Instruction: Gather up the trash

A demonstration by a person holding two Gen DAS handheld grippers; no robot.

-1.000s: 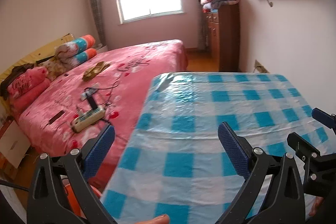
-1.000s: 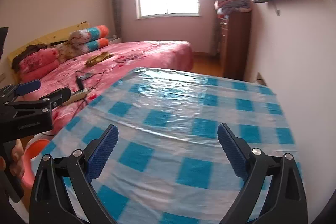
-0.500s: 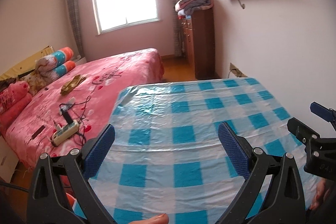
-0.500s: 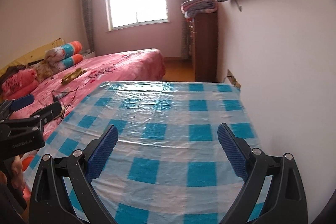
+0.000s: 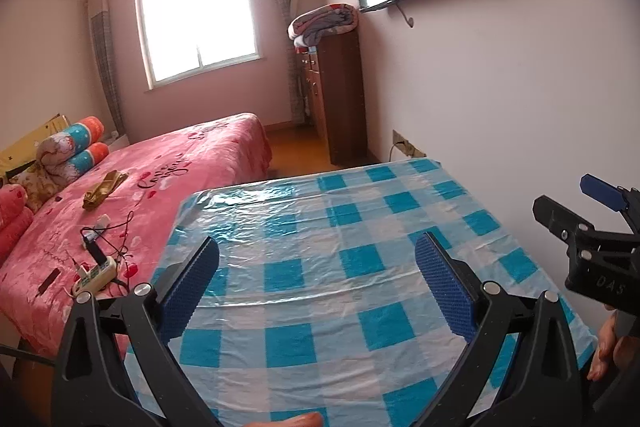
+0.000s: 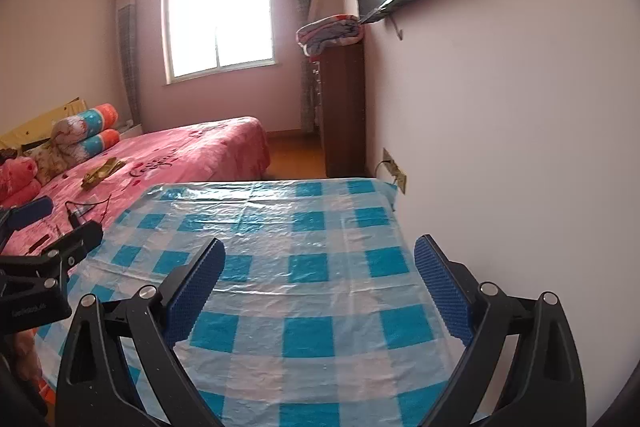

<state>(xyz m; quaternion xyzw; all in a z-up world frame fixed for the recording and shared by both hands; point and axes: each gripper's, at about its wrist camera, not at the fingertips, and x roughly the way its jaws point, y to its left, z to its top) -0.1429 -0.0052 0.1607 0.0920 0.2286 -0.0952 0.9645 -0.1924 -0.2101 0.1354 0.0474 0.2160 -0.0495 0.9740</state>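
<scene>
Presently both grippers, left gripper (image 5: 316, 267) and right gripper (image 6: 320, 267), hold their fingers spread, grasping nothing, above the checked counter (image 6: 312, 275). No trash discernible. Bed (image 5: 192, 163) items indistinct; one power strip (image 5: 96, 273).

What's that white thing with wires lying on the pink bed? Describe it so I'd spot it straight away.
Start at the big pink bed left of the blue-checked table. On the bed's near part, close to the table's edge, lies a white power strip with dark cables looping from it. Unlike the golden cloth farther up the bed, it is a flat white bar with plugs in it.
</scene>
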